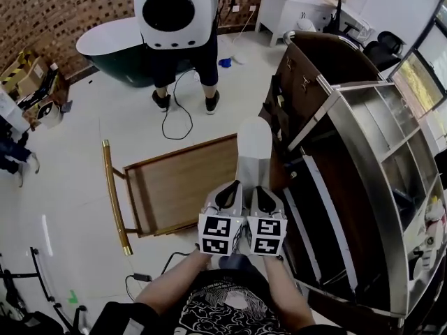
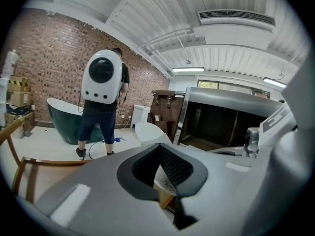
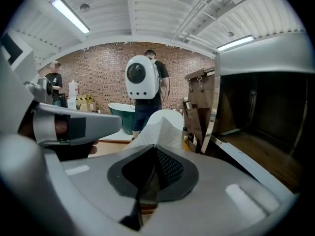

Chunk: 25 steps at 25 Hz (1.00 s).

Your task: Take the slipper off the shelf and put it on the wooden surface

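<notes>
A white slipper sticks out forward from both grippers, held in the air over the right end of the wooden table, close beside the metal shelf. My left gripper and right gripper sit side by side at its near end. In the right gripper view the jaws are shut on the slipper's white edge, which rises just past them. The left gripper also looks shut, with the slipper beyond and under its tips.
A person with a white round backpack stands ahead by a dark green bathtub. A black cable lies on the white floor. The table has a gold handle on its left. A dark wooden cabinet adjoins the shelf.
</notes>
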Tool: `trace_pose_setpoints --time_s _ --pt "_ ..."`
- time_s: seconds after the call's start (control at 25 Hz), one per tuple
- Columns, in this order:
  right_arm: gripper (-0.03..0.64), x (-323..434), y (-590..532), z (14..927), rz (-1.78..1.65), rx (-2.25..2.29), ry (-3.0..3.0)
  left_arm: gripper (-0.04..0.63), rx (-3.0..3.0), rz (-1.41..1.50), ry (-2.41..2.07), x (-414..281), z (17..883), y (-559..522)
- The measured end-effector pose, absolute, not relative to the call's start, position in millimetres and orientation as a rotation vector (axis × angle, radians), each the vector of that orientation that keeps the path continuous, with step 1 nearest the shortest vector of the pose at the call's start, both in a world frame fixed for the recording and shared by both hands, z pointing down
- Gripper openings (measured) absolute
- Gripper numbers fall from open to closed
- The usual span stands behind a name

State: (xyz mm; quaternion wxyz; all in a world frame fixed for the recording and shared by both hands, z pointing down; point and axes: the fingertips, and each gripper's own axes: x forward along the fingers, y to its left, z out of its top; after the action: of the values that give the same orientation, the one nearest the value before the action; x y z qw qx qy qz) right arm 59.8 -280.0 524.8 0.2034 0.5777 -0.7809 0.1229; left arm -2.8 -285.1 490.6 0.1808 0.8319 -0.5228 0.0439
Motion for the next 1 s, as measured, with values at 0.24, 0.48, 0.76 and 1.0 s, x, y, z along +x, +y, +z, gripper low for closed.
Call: trace_pose_setpoints --time_s 0.24,0.48,0.76,1.0 --pt "0.008 53.4 -304.4 550.3 0.357 1.479 -2.217 0.005 2.280 0.143 -1.550 -8.1 504.2 -296.3" --pt "0.008 50.0 -322.7 585.7 0.390 1.348 -2.236 0.005 2.196 0.165 -1.624 -14.2 519.7 -306.8" --pt "0.008 48.3 -338.6 625.8 0.395 1.201 -2.247 0.005 2.106 0.178 -1.714 -20.8 534.1 -321.7" --pt "0.009 47.4 -346.2 650.2 0.397 1.129 -2.245 0.005 2.073 0.193 -1.746 -19.4 547.7 -329.5"
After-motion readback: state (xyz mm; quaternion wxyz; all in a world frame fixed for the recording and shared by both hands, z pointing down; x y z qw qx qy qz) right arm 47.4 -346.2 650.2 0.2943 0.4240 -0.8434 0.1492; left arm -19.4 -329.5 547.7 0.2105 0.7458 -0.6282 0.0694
